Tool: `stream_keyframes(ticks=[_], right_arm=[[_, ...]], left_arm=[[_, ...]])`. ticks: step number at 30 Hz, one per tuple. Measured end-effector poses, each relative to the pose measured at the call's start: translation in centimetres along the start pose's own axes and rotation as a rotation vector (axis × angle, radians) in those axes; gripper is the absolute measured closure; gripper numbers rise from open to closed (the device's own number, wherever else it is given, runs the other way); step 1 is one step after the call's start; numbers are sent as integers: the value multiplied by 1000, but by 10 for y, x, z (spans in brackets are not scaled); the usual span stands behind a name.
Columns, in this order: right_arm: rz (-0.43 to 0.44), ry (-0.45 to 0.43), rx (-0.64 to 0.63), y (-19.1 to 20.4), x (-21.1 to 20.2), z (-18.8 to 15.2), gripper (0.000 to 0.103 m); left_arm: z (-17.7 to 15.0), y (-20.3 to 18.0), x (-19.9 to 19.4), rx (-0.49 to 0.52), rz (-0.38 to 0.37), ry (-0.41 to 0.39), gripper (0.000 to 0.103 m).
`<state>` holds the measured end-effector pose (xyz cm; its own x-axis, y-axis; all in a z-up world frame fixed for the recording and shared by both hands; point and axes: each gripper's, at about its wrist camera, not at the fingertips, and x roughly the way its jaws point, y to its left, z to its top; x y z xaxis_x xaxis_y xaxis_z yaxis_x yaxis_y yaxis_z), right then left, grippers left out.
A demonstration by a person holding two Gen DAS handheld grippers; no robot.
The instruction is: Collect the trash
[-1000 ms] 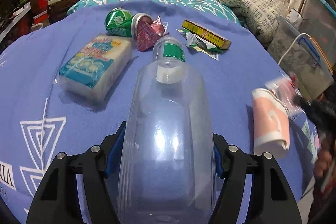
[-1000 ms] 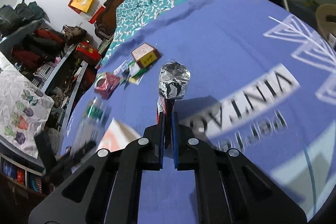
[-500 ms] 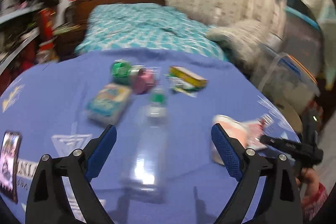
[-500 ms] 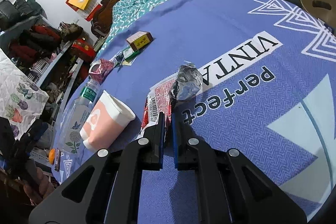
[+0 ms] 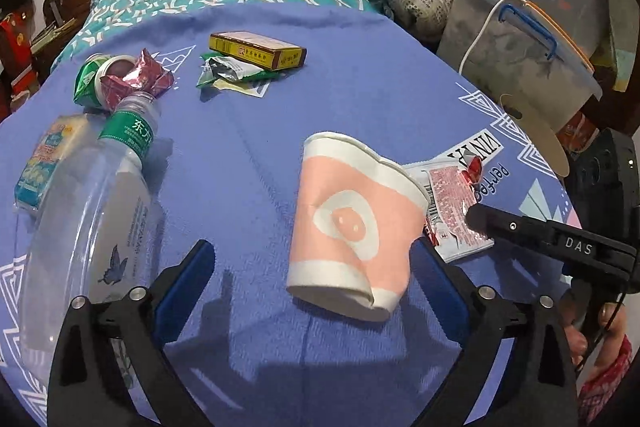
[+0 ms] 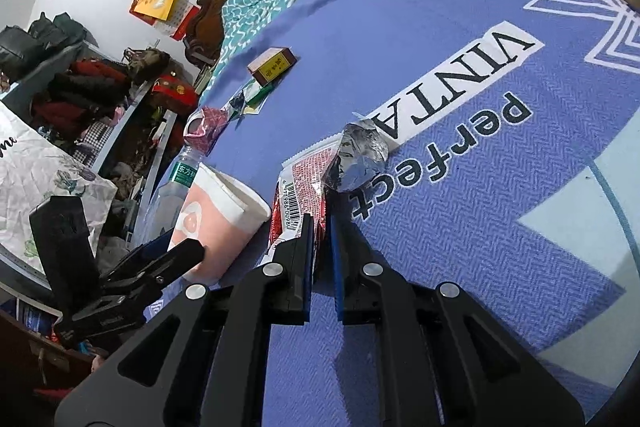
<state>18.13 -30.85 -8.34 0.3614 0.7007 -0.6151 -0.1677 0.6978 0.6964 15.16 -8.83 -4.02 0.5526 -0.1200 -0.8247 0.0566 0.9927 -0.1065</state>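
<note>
My left gripper (image 5: 312, 267) just opened its fingers wide around the paper cup (image 5: 352, 223) at frame centre, not touching. My right gripper (image 6: 320, 223) pinches the red wrapper (image 6: 304, 191). Bottle (image 5: 92, 211) lies far left.

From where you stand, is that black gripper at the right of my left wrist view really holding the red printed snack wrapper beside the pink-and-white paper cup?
Observer: Yes. The right wrist view shows the right gripper with its jaws almost shut on the near edge of the red snack wrapper.
Operator: Is the wrapper flat all along?
Observer: No. Its far end is a crumpled wad of silver foil, resting on the blue printed cloth beside the black lettering.
</note>
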Motion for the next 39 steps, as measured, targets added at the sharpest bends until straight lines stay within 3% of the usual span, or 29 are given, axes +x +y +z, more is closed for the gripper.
stream_keyframes(ticks=[5, 8, 10, 11, 12, 13, 14, 15, 19, 24, 39], right_arm=[[21, 3, 25, -3, 0, 2, 91], [29, 0, 28, -2, -1, 3, 83], [45, -14, 30, -1, -3, 3, 71], [59, -19, 29, 0, -6, 4, 57], [71, -22, 21, 3, -8, 4, 36], [71, -30, 6, 7, -12, 5, 25], [53, -48, -12, 13, -17, 6, 20], [33, -68, -33, 18, -22, 6, 20], [-43, -84, -111, 28, -34, 7, 28], [-90, -52, -70, 10, -33, 9, 39], [-2, 16, -30, 19, 0, 4, 51]], left_arm=[[1, -4, 4, 9, -6, 9, 9], [1, -8, 6, 16, -12, 17, 9], [1, -11, 7, 27, -17, 17, 9], [1, -13, 8, 32, -18, 14, 9], [0, -14, 8, 37, -20, 4, 11], [-1, -13, 7, 40, -26, -9, 12], [-1, -13, 7, 42, -35, -13, 27], [-1, -12, 9, 43, -45, -2, 35], [-2, -2, 7, 16, -85, -6, 37], [-5, 14, 4, -41, -111, -10, 38], [-10, 31, 0, -91, -148, -11, 37]])
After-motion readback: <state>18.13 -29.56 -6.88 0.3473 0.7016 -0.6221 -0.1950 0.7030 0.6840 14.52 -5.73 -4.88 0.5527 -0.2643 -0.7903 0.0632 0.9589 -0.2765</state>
